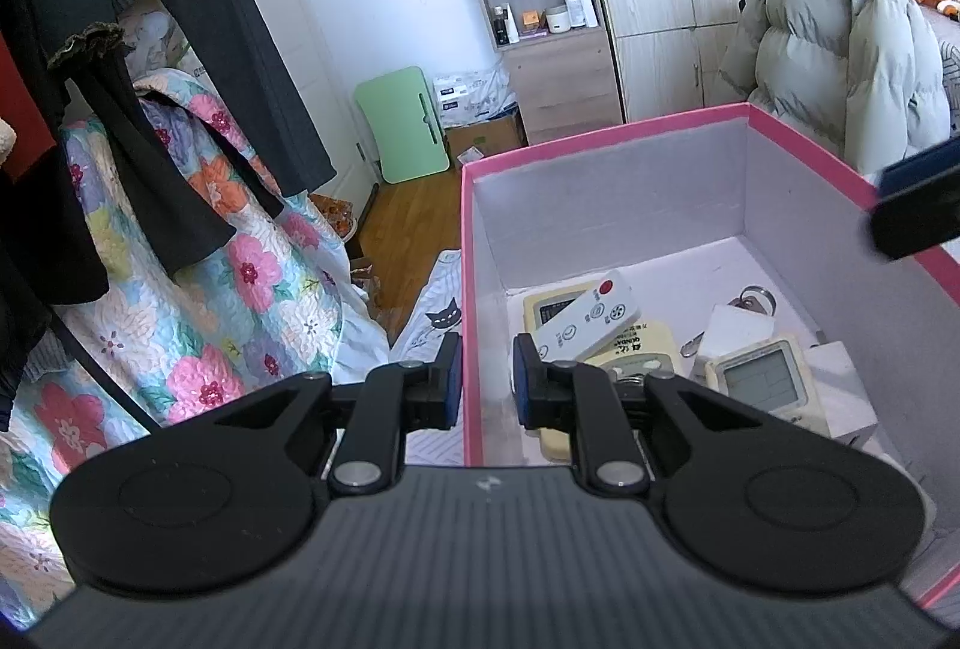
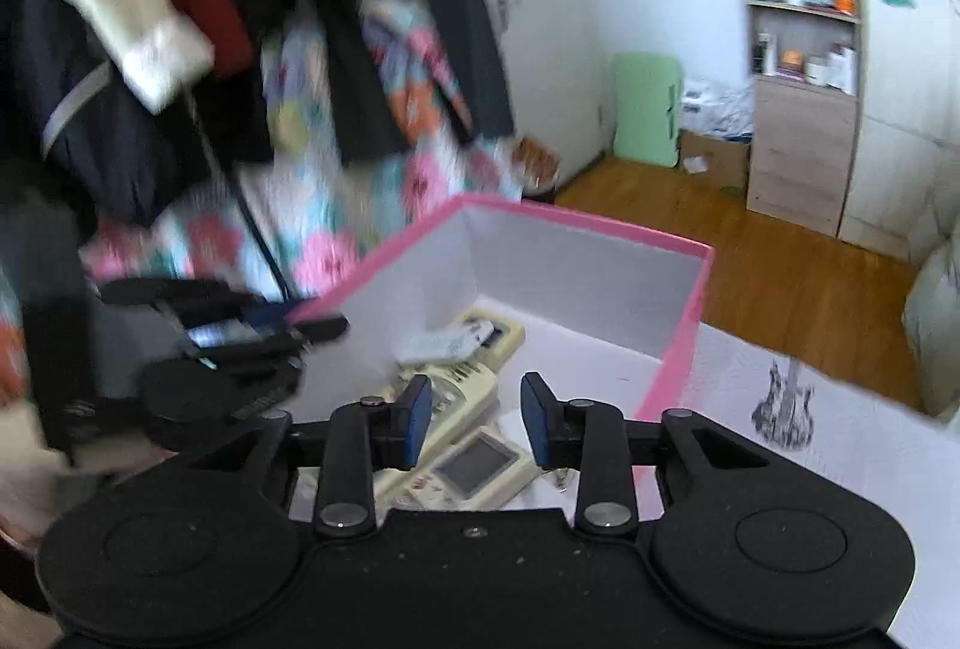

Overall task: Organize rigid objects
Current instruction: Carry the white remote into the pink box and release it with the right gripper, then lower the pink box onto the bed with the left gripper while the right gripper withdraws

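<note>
Remotes (image 1: 585, 322) lie in a pile inside my pink box (image 1: 606, 135), on its white floor near the wall closest to me. One small white remote with a red button rests on top of a yellowish one (image 1: 636, 349). Another with a grey screen (image 1: 765, 373) sits just beside them, and a key ring (image 1: 753, 299) lies behind it.

My left gripper (image 1: 486, 379) pinches the box's side wall, one finger outside and one inside. My right gripper (image 2: 476, 421) hangs above the remotes in the box, jaws apart with nothing between them. A flowery blanket (image 1: 198, 301) hangs outside the box, past its pinched wall.
</note>
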Demonstrator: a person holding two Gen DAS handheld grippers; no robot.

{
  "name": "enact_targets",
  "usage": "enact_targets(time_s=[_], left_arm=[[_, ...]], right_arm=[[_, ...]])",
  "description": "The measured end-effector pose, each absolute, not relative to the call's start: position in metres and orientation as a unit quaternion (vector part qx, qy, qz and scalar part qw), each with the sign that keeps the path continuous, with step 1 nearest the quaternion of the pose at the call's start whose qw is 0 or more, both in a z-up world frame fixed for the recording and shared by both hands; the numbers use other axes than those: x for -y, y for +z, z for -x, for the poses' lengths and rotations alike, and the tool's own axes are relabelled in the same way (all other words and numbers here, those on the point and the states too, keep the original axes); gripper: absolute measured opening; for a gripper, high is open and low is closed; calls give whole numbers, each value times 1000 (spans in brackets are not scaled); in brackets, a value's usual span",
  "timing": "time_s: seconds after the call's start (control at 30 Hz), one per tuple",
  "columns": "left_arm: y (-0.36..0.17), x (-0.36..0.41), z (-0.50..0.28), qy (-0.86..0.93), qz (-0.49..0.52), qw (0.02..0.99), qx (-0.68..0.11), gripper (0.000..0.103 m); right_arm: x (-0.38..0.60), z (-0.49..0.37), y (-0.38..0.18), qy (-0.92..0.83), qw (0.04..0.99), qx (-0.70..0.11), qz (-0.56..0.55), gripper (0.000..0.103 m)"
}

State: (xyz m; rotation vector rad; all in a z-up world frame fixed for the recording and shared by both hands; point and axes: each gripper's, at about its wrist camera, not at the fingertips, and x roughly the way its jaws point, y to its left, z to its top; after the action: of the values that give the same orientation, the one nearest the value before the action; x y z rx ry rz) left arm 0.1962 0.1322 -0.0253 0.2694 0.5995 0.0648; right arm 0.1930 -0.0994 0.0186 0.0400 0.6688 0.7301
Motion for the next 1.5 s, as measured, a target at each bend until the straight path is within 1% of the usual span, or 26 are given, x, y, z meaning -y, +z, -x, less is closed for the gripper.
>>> enact_targets(time_s=[0.07,0.2,0.33,0.43,0.5,0.63,0.67,0.73,0.77,0.83,0.9,0.97,1.03,1.17,1.23,1.27,1.3,1.37,1.4,1.43,1.5], left_arm=[[-25,-131,-196,32,-137,945,-295,15],[-24,-134,-195,32,-124,946,-299,15],[-20,-131,-196,39,-130,942,-307,15],[-10,-126,-190,44,-128,942,-308,21],[3,-121,-179,41,-134,944,-298,22],[27,-109,-150,31,-132,949,-285,33],[31,-105,-144,34,-136,949,-282,35],[35,-98,-130,37,-136,949,-282,42],[36,-96,-124,36,-129,950,-282,44],[37,-95,-113,35,-102,950,-294,50],[36,-91,-104,34,-89,947,-308,50],[36,-86,-94,36,-84,946,-311,53],[36,-83,-87,33,-77,946,-312,62],[40,-80,-75,36,-59,945,-320,72],[44,-78,-69,34,-54,944,-323,80],[45,-75,-66,32,-53,944,-323,82],[46,-73,-63,30,-51,945,-322,84],[48,-69,-57,30,-49,944,-324,88],[49,-67,-55,26,-44,943,-328,94],[49,-66,-53,22,-40,942,-331,99],[50,-63,-48,13,-30,942,-334,99]], right_arm=[[111,-182,18,341,884,-316,-46,39],[121,-157,16,316,898,-303,-39,40],[126,-143,13,301,905,-295,-56,40],[123,-133,14,288,913,-285,-48,40],[126,-125,16,285,916,-277,-50,41],[131,-107,22,280,922,-262,-59,43],[133,-103,23,280,923,-256,-58,44],[137,-93,26,285,926,-241,-63,45],[140,-89,27,288,926,-234,-70,45],[143,-83,28,286,926,-233,-78,45],[145,-77,29,282,927,-233,-78,46],[147,-71,31,283,928,-232,-75,46],[148,-64,35,280,930,-228,-64,46],[153,-56,41,267,934,-234,-50,46],[159,-53,44,263,931,-245,-59,47],[162,-51,46,261,930,-249,-64,48],[165,-49,47,259,930,-253,-66,51],[168,-44,51,243,932,-264,-61,54],[169,-42,52,236,933,-265,-57,55],[171,-39,52,230,935,-265,-54,55],[172,-34,53,223,936,-267,-49,61]])
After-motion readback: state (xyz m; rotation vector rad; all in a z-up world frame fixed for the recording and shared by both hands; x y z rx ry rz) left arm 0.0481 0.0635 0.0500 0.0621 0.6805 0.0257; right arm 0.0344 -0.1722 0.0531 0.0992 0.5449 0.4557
